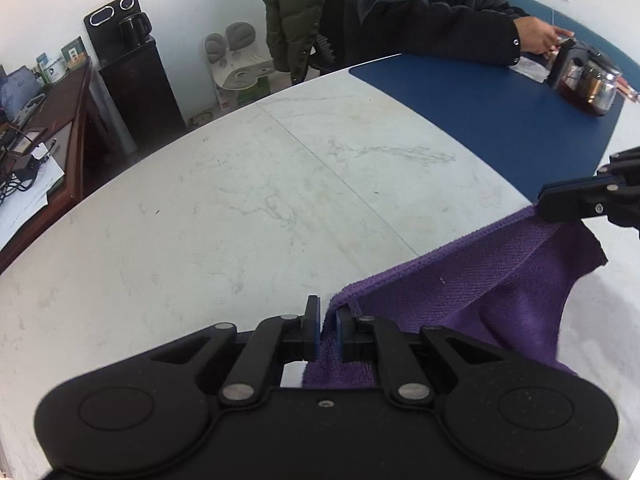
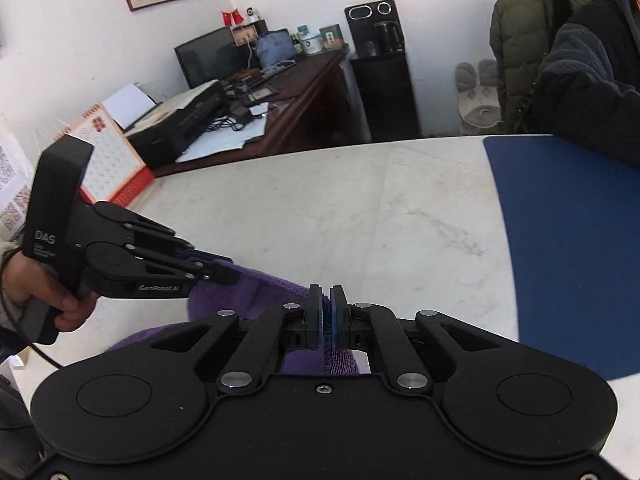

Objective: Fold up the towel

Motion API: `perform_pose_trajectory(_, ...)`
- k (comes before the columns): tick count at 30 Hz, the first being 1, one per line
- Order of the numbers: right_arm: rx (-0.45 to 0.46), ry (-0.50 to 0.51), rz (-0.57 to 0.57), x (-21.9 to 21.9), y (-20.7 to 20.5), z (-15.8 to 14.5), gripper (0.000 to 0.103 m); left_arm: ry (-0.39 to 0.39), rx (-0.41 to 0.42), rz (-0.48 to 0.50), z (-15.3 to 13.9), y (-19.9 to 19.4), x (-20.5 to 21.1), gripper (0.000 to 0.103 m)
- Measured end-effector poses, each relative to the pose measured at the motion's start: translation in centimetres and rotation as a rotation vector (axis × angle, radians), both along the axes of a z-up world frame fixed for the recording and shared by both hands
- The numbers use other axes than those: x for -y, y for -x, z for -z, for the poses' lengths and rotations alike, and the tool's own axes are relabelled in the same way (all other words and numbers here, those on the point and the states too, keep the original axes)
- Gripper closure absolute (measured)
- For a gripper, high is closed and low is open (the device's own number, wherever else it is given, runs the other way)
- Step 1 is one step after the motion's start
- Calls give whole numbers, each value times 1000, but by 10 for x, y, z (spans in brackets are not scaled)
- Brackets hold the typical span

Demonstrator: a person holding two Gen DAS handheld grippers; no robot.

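Purple towel (image 1: 480,296) is up off the white marble surface (image 1: 240,208), strung between the two grippers near the edge closest to whoever's holding them. Left gripper (image 1: 328,332): fingers narrow, pinched on one towel corner, cloth running thru the gap & hanging below. Right gripper (image 2: 329,316): same, fingers narrow, clamped on the other corner, hem showing between the blue pads. Top hem runs fairly taut btwn them; rest sags in a loose drape, lower part touching the surface.

From the right cam you see the left gripper side-on w/ a hand (image 2: 52,300) round its grip. Blue mat (image 1: 500,120) covers the far right part of the surface; a seated person (image 1: 432,12) there has hands at a glass teapot (image 1: 588,84). Well apart from the towel.
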State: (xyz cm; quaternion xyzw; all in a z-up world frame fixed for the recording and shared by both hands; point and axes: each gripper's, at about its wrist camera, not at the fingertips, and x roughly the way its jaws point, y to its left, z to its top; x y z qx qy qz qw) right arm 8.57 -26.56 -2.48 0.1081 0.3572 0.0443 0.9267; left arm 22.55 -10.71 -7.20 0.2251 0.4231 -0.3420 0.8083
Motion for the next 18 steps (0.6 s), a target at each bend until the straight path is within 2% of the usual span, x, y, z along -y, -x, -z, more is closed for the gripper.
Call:
perform_pose_trajectory(7, -32, 62, 0, 12, -18, 25, 99, -20, 25, -27, 12, -9, 26, 97)
perform_pose_trajectory(13, -50, 76, 19, 30, -39, 36, 99, -25, 65, -35, 7, -9, 39, 92)
perform_pose_trajectory(16, -60, 74, 26, 31, -44, 41, 98, -28, 102, -43, -6, 0, 36, 77)
perform_pose_trajectory(18, -60, 74, 36, 32, -46, 44, 93, -24, 107, -54, -15, 5, 32, 77)
